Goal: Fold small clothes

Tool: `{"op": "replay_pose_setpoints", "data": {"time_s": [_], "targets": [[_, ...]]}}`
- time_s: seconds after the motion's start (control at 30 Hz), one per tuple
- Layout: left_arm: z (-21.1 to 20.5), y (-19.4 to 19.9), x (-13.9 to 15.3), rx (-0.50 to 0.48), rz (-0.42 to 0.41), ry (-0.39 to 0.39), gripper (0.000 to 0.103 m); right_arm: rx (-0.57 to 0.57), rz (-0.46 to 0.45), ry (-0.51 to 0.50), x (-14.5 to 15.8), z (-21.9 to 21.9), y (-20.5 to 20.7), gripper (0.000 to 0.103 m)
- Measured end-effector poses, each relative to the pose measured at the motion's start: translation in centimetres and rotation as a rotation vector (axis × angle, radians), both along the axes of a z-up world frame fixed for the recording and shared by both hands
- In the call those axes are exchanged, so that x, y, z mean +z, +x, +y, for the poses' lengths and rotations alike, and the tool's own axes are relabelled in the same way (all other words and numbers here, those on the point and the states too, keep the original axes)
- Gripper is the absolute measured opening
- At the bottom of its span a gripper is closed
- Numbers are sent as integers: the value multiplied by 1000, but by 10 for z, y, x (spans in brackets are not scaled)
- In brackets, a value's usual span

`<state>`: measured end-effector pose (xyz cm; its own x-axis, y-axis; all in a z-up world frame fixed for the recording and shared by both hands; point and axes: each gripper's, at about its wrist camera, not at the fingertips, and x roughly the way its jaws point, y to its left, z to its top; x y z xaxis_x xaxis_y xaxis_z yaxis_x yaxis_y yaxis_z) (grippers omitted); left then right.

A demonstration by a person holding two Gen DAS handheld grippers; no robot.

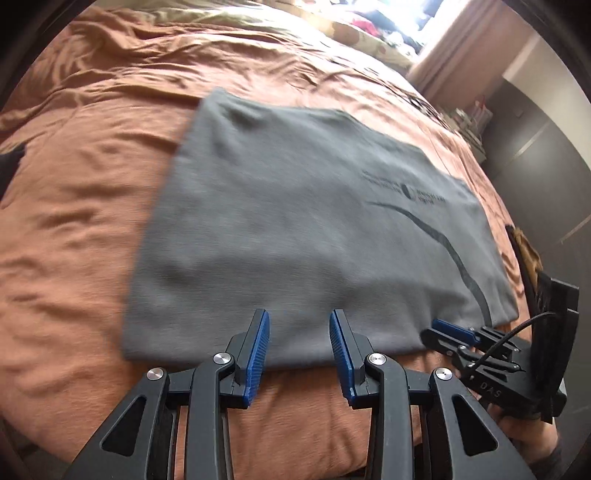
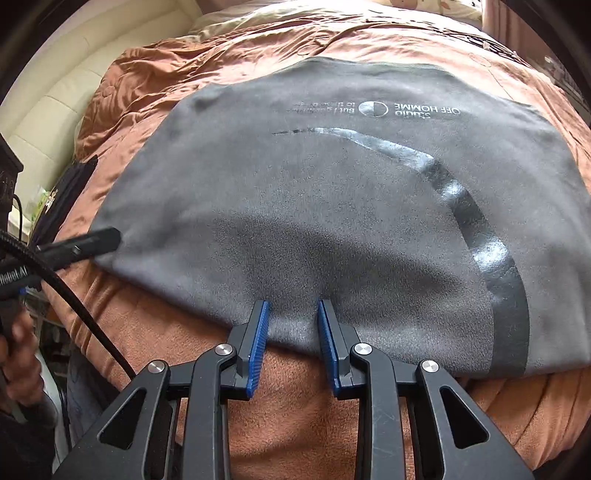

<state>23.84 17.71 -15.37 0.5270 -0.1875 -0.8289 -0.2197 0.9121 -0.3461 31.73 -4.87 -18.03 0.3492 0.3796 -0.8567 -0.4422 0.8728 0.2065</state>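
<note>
Blue-padded left gripper (image 1: pixel 299 323) sits nearest, angled down at the near hem of the grey T-shirt (image 1: pixel 295 221); jaws parted, fingertips at the cloth edge, hem between them but no pinch visible; left reads open. Right gripper (image 2: pixel 293 310) likewise tilted steeply down, jaws a narrow gap apart, tips on the near hem; fabric bunches slightly between the pads, firm clamp cannot be told from the pictures. Seen from the left camera the right gripper lies low at the shirt's near right corner, a hand (image 1: pixel 517 424) behind it; from the right camera the left gripper's dark finger touches the shirt's left edge, another hand (image 2: pixel 18 354) at frame edge. Grey T-shirt spread flat, print up, on the brown bedspread (image 1: pixel 92 184); no containers; farther back a cream headboard (image 2: pixel 66 103) and pale pillow (image 1: pixel 362 33).
</note>
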Motion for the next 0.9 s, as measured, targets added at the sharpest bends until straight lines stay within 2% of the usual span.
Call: {"op": "replay_pose_setpoints", "data": {"time_s": [0.2,0.37,0.57,0.77,0.9], "targets": [[51,-27,8,127,-39,-62,38,-10,-23,17,7,-2,-4,25],[74,-44,0,190,-20,-111,42,-19,-30,37,7,-9,-10,24],[78,-51,-16,202,15,-153,42,-21,-40,56,9,-21,-16,13],[79,-45,-34,220,48,-195,42,-25,-36,63,8,-24,-16,12],[81,-43,-41,244,18,-254,42,-21,-31,55,8,-22,-14,12]]}}
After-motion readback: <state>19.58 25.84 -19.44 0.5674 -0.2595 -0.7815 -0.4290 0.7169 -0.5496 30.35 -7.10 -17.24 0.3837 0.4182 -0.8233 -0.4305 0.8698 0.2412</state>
